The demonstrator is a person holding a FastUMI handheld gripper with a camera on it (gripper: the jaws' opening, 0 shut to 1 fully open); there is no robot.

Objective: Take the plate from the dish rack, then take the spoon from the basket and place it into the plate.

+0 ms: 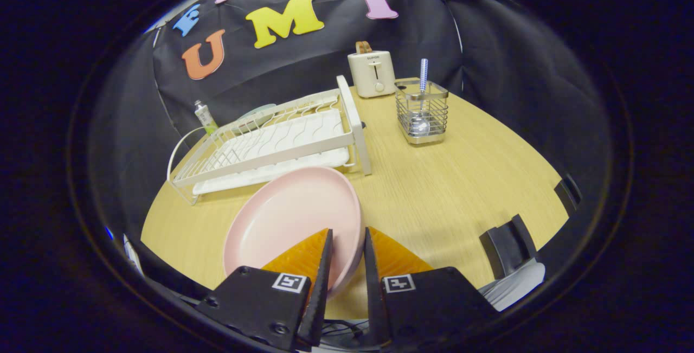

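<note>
Gripper (347, 236) clamps the plate (287, 217) rim at lower centre, clear of the rack (271, 144); spoon (422, 98) waits in the basket (422, 117), upper right.

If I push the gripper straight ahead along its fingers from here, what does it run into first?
The gripper is shut on the pink plate, so the plate leads. Its far rim would probably meet the white dish rack first; depth is unclear. The basket sits off to the side.

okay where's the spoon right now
In the gripper view, the spoon stands in the wire basket on the table, beside the toaster, far beyond the gripper, which is shut on the pink plate.
</note>
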